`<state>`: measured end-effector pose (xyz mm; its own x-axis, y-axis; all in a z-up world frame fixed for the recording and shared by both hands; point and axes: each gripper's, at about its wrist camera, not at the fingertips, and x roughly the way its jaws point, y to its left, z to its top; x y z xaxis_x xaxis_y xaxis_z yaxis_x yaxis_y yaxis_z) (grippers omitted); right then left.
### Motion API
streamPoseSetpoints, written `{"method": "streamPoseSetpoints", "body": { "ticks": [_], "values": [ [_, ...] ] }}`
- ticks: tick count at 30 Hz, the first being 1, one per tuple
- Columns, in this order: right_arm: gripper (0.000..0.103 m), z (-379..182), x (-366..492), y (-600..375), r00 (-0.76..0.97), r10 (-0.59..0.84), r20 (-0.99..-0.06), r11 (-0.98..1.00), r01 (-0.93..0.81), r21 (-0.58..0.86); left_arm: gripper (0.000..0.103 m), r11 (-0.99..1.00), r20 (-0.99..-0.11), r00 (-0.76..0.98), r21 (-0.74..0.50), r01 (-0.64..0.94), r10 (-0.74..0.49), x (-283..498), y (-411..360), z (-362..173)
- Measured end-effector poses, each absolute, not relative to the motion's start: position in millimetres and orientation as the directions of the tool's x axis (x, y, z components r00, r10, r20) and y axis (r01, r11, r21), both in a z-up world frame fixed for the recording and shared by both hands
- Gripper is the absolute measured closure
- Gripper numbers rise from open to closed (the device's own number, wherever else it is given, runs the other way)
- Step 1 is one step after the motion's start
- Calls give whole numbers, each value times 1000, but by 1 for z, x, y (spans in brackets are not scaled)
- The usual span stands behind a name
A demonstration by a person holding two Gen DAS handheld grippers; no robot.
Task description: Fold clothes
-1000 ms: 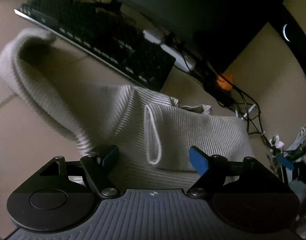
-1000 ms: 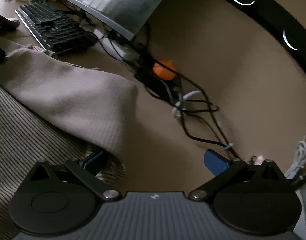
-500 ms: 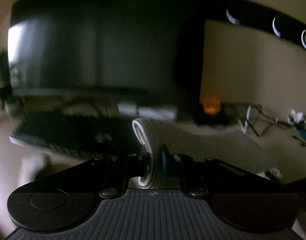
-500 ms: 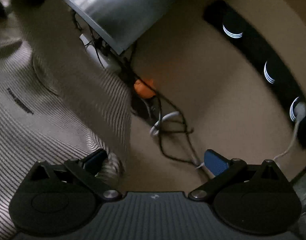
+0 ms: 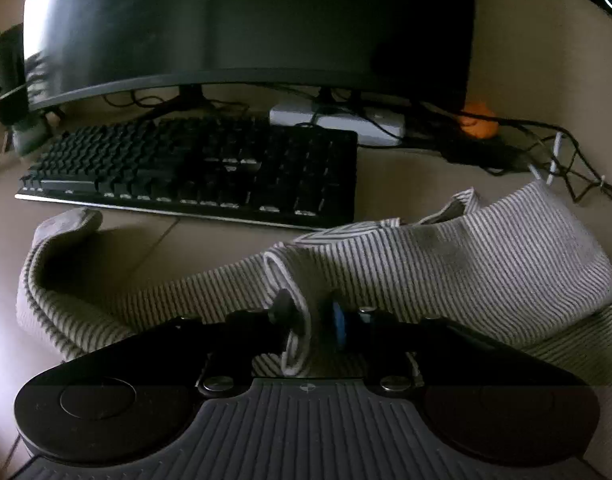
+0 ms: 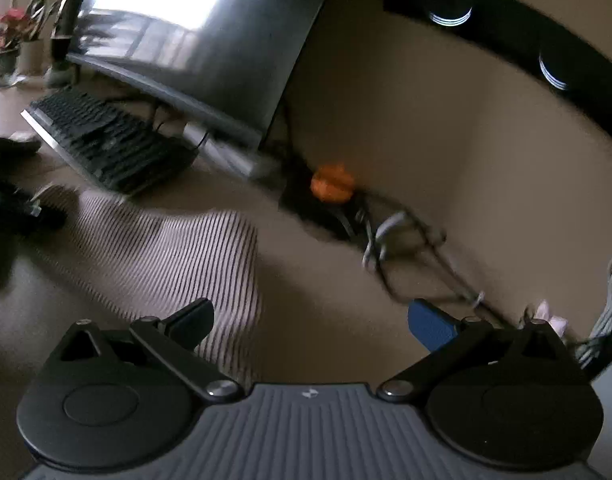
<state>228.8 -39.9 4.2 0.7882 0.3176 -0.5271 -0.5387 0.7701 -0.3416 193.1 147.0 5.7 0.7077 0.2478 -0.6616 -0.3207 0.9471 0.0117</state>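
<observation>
Surface: beige table, dim light, beige wall behind. Curved dark monitor fills the 12 o'clock region of the left wrist view; black keyboard lies just below it on the table. A white box with cables sits under the monitor's right end, and an orange object sits at 2 o'clock among black cables. In the right wrist view a vase of red flowers stands at 10 o'clock, and a black wall panel with lit rings runs from 12 to 2 o'clock.

Striped garment: lies on the table in front of the keyboard, spreading from 9 to 3 o'clock in the left view, with one end curling up at 9 o'clock.

Left gripper: jaws nearly closed, pinching a white-edged fold of the striped garment between them.

Right gripper: jaws wide apart, holding nothing; its left finger sits over the garment's edge, whether touching I cannot tell. View is motion-blurred.

Versus 1.0 s ago: the left gripper was open with the white-edged fold lying between its fingers; now clamped on it. The left view now faces the monitor squarely. The right gripper is equally wide in both frames; the garment now lies lower and flatter in its view.
</observation>
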Motion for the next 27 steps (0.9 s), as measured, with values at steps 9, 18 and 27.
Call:
{"method": "streamPoseSetpoints", "body": {
  "ticks": [9, 18, 27],
  "values": [
    [0, -17, 225, -14, 716, 374, -589, 675, -646, -356, 95, 932, -676, 713, -106, -346, 187, 168, 154, 26],
    [0, 10, 196, -46, 654, 537, -533, 575, -746, -336, 99, 917, -591, 786, -187, -352, 181, 97, 165, 92],
    [0, 5, 205, -42, 658, 491, -570, 616, -726, -306, 58, 889, -694, 705, -218, -403, 150, 166, 176, 23]
  ]
}}
